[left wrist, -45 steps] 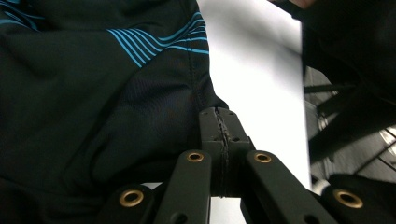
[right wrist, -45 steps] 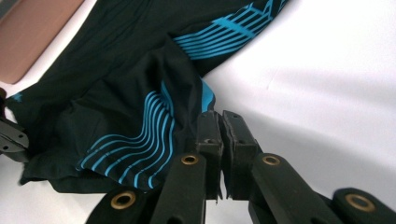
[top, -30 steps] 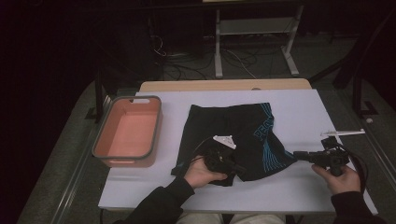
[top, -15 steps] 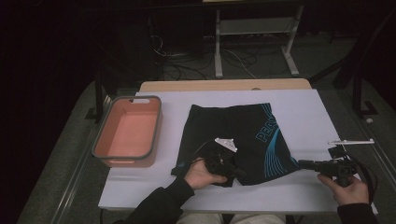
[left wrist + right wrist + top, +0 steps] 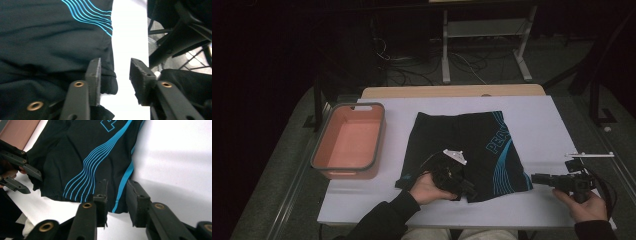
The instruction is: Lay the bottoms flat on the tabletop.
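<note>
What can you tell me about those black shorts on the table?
The black shorts lie spread flat on the white table, right of the pink tub. They look like thin, smooth fabric, with curved turquoise lines, a turquoise side stripe and turquoise letters on one leg. The left gripper sits open at the hem nearest the person, one jaw over the cloth. The right gripper is open at the striped leg's corner, not gripping it.

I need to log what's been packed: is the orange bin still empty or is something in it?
Empty. The high view shows the bin's bare orange floor; the black shorts lie spread flat on the table beside it.
</note>
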Demonstrator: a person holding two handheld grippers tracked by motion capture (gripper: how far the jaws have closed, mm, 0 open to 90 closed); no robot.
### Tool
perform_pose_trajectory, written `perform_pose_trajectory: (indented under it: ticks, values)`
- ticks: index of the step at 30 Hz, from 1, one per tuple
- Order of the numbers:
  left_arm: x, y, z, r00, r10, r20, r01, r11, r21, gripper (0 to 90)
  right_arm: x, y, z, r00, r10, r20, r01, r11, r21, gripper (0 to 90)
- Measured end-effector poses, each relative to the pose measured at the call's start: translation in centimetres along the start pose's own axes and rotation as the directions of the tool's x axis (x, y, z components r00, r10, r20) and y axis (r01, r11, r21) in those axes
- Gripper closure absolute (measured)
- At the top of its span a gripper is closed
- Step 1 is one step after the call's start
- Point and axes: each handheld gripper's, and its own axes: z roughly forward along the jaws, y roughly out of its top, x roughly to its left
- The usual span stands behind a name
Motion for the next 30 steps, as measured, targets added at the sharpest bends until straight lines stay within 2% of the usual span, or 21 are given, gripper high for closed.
perform_pose_trajectory:
  ticks: [3,11,15,19,23,27,29,30]
  values:
    - [0.0,0.0,0.0,0.9999,-0.002,-0.016,0.002,1.0000,-0.007,55.8,0.2,0.1,-0.1,0.9998,-0.018,0.005,0.018,1.000,-0.013,65.3]
    - [-0.1,0.0,-0.2,0.9995,0.006,-0.031,-0.007,0.9999,-0.013,51.9,0.5,0.1,0.1,0.9987,-0.048,0.016,0.048,0.999,-0.012,59.5]
    - [-0.1,0.1,-0.8,0.9983,0.005,-0.058,-0.007,0.9996,-0.029,47.8,0.9,0.3,0.0,0.9956,-0.092,0.014,0.093,0.995,-0.035,51.1]
    - [-0.1,0.1,-1.6,0.9966,-0.006,-0.083,0.001,0.9986,-0.054,43.9,1.9,0.8,-0.1,0.9821,-0.187,0.026,0.188,0.980,-0.070,37.7]
    - [-0.1,0.0,-2.5,0.9945,-0.017,-0.103,0.009,0.9970,-0.077,40.8,2.7,1.4,0.1,0.9717,-0.232,0.045,0.234,0.970,-0.061,26.7]
    - [-0.2,-0.1,-3.3,0.9933,-0.026,-0.113,0.015,0.9949,-0.100,36.8,3.5,1.9,0.3,0.9588,-0.273,0.078,0.279,0.957,-0.079,13.7]
    - [-0.3,-0.3,-3.8,0.9926,-0.030,-0.117,0.017,0.9934,-0.113,34.1,3.9,2.1,0.4,0.9533,-0.293,0.072,0.298,0.951,-0.078,9.9]
    - [-0.3,-0.4,-4.0,0.9922,-0.029,-0.121,0.015,0.9931,-0.116,33.9,4.1,2.3,0.5,0.9520,-0.298,0.068,0.303,0.950,-0.070,4.7]
